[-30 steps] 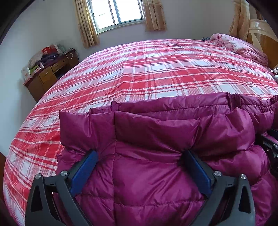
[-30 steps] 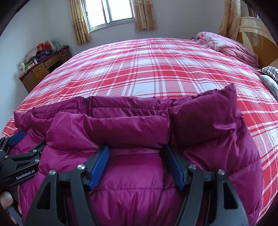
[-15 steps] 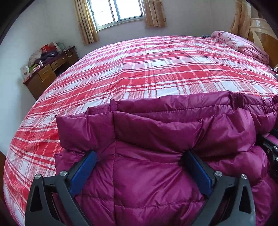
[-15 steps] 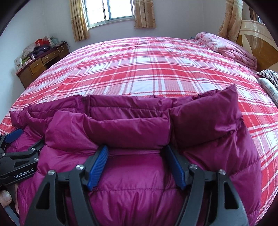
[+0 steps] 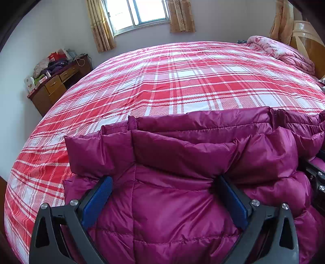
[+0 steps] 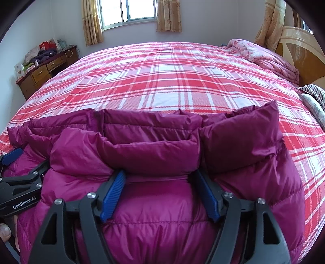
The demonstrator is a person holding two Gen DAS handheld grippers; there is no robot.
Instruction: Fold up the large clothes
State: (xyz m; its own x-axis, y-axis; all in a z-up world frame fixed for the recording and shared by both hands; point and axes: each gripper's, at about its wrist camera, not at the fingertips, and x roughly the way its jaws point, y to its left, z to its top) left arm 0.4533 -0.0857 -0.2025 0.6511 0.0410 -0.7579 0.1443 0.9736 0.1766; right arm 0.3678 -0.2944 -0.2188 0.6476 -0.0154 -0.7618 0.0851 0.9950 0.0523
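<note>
A magenta down jacket (image 5: pixel 182 213) (image 6: pixel 154 213) lies on the near part of the bed, its padded edge folded back toward me in a thick band. My left gripper (image 5: pixel 162 182) rests on the jacket's left part with its jaws wide apart. Its blue fingertips (image 5: pixel 99 193) are tucked under the band, and puffy fabric bulges between them without being pinched. My right gripper (image 6: pixel 160 178) sits the same way on the right part. Its jaws are opening, with jacket fabric between them. The left gripper (image 6: pixel 12 160) also shows at the right wrist view's left edge, with a person's fingers below it.
The bed carries a red and white plaid cover (image 5: pixel 182 81) stretching far ahead. A pink quilt (image 6: pixel 264 54) lies bunched by the wooden headboard (image 6: pixel 300 46) at far right. A wooden desk (image 5: pixel 54 83) with clutter stands by the far left wall, under a curtained window (image 5: pixel 140 12).
The right gripper's jaws have spread slightly. Both views tilted a little downward, so the bed's far edge sits higher. The jacket and the left gripper look unchanged.
</note>
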